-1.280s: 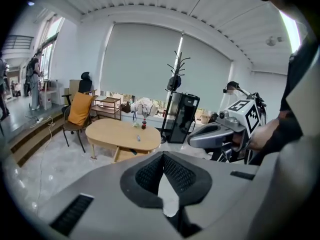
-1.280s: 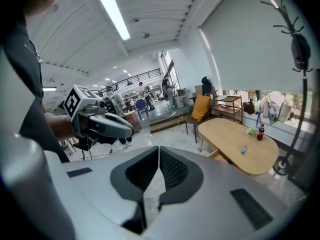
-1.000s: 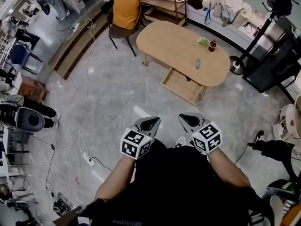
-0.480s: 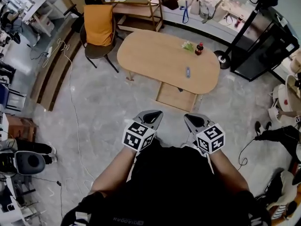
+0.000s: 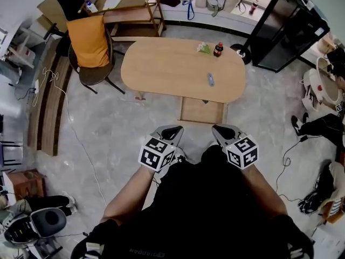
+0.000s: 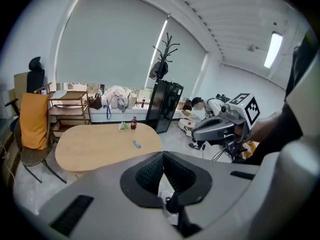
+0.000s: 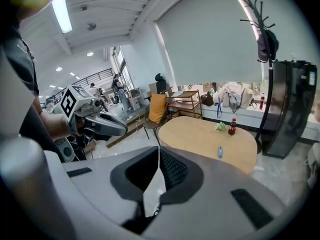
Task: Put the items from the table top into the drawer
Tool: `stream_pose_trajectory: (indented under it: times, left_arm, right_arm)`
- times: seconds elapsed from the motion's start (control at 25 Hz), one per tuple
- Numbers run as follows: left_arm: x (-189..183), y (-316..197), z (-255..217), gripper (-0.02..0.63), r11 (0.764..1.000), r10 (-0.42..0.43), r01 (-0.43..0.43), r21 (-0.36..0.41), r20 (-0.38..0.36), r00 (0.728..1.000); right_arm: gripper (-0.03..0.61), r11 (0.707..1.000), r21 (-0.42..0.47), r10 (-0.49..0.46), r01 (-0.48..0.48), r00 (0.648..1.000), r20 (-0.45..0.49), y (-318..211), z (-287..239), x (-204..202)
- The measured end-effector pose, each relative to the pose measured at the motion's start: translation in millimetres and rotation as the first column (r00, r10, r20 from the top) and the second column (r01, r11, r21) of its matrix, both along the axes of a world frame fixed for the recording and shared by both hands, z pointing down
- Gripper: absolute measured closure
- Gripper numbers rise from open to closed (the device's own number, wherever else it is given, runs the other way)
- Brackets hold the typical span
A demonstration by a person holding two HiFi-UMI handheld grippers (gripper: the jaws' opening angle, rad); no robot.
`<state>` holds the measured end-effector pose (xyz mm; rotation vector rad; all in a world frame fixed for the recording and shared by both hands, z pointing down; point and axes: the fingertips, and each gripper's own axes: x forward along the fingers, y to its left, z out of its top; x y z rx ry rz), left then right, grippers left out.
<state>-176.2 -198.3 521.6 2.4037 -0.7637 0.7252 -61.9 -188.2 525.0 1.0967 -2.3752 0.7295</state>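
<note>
An oval wooden table (image 5: 172,69) stands ahead of me. On it are a small cola bottle (image 5: 218,49), a green-and-white packet (image 5: 203,48) and a small blue item (image 5: 210,79). Under the table's near edge a wooden drawer (image 5: 202,111) is pulled out. My left gripper (image 5: 171,130) and right gripper (image 5: 221,129) are held side by side close to my body, well short of the table, both shut and empty. The left gripper view shows the table (image 6: 100,146), bottle (image 6: 133,123) and blue item (image 6: 136,144). The right gripper view shows the bottle (image 7: 232,126) and blue item (image 7: 220,151).
A chair draped in orange cloth (image 5: 90,42) stands left of the table, with a wooden shelf cart (image 5: 129,7) behind it. A black cabinet (image 5: 285,26) and a stand base (image 5: 241,52) are at the back right. Cables (image 5: 81,150) trail over the floor at left.
The table has come nearer and shifted left to the middle of the head view. Both grippers stay shut and side by side in front of my body.
</note>
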Motion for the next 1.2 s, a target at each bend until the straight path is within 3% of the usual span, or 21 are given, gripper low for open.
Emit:
stream_pose_trajectory:
  times: [0.28, 0.52, 0.76, 0.88, 1.2]
  left_arm:
    - [-2, -46, 22, 0.609, 0.999, -0.024, 0.025, -0.034, 0.027, 0.999]
    - [1, -93, 37, 0.609, 0.991, -0.1, 0.106, -0.085, 0.069, 0.993]
    - [8, -147, 92, 0.609, 0.956, -0.201, 0.225, -0.189, 0.138, 0.97]
    - [16, -166, 111, 0.609, 0.935, -0.232, 0.263, -0.236, 0.154, 0.96]
    - [28, -155, 153, 0.609, 0.889, -0.221, 0.305, -0.341, 0.262, 0.939]
  right_arm:
    - [0.574, 0.999, -0.028, 0.029, -0.031, 0.996, -0.08, -63, 44, 31]
    - [0.574, 0.995, -0.1, 0.011, -0.031, 0.982, -0.189, -145, 131, 71]
    - [0.569, 0.974, -0.224, -0.063, -0.005, 0.954, -0.294, -227, 265, 101]
    - [0.462, 0.947, -0.317, -0.056, -0.045, 0.952, -0.302, -266, 324, 116]
    - [0.458, 0.898, -0.433, -0.103, -0.071, 0.925, -0.365, -327, 433, 132]
